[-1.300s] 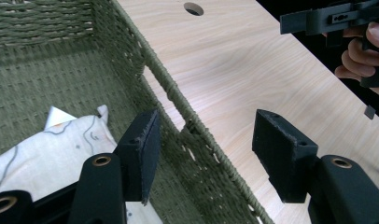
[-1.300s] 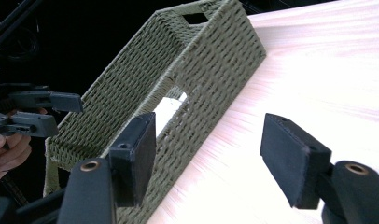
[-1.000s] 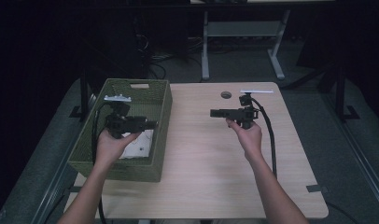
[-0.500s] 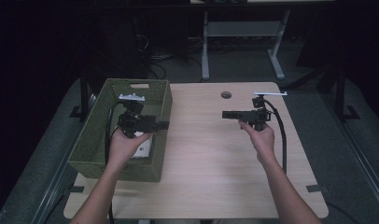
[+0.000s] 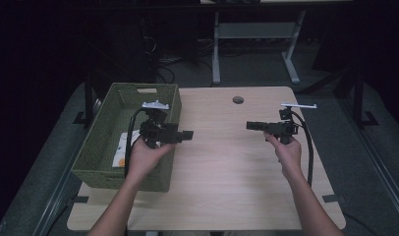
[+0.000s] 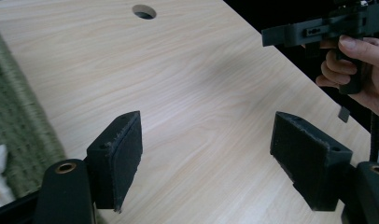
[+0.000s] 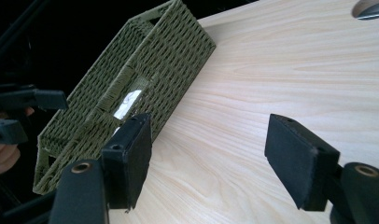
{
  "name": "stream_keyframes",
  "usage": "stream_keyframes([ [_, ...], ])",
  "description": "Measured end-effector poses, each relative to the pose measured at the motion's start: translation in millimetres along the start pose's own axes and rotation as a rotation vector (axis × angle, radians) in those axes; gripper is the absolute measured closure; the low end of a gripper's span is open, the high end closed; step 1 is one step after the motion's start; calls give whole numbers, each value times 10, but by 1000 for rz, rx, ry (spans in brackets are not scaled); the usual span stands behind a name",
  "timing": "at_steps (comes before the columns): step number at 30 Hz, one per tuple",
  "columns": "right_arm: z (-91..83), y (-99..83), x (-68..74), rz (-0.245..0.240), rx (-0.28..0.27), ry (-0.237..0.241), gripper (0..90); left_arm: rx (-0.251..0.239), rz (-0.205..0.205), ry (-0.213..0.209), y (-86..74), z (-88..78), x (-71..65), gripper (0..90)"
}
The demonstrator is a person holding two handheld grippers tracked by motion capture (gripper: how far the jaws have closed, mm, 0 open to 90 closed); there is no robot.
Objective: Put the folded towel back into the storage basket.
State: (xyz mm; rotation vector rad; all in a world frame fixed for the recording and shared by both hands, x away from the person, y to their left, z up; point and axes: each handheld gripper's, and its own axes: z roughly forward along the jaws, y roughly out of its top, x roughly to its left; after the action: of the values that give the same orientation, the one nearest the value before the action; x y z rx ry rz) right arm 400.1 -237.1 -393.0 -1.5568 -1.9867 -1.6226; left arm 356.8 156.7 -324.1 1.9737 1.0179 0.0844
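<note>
Left gripper [image 5: 186, 134] mid-left of high view, jaws spread wide, nothing between them, poised over right rim of green woven basket [image 5: 101, 142]. Right gripper [image 5: 250, 125] right of centre, also spread and empty, above bare wooden table [image 5: 227, 167]. White-and-orange item [image 5: 121, 147] flat on basket floor, lower left of left gripper. Basket's long axis toward frame top. Left hand [image 5: 146, 155] clearly nearer; likely a reach down-left into basket.

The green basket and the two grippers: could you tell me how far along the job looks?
Done: nothing visibly. The green basket holds white items, hard to identify. In hand: nothing; left gripper and right gripper are open and empty above the table. Any picking or placing is still ahead.
</note>
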Motion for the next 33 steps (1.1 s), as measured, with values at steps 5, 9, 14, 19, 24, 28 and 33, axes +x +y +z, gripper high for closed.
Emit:
stream_keyframes([
  [5, -93, -62, -69, 10, -6, -8, 313, 10, 12, -16, -27, 117, -96, 250],
  [9, -163, -116, -129, 23, -11, -14, 311, 12, 16, -30, -33, 192, -160, 249],
  [14, -248, -159, -185, 29, -10, -25, 309, 9, 14, -43, -37, 249, -213, 250],
  [19, -326, -197, -232, 33, -13, -27, 306, 18, 12, -53, -75, 342, -257, 243],
  [24, -402, -256, -283, 43, -19, -28, 305, 26, 12, -66, -116, 449, -321, 242],
  [28, -461, -325, -348, 57, -20, -34, 304, 38, 15, -76, -147, 537, -364, 242],
  [33, -526, -398, -411, 68, -23, -43, 303, 45, 13, -88, -183, 620, -405, 242],
])
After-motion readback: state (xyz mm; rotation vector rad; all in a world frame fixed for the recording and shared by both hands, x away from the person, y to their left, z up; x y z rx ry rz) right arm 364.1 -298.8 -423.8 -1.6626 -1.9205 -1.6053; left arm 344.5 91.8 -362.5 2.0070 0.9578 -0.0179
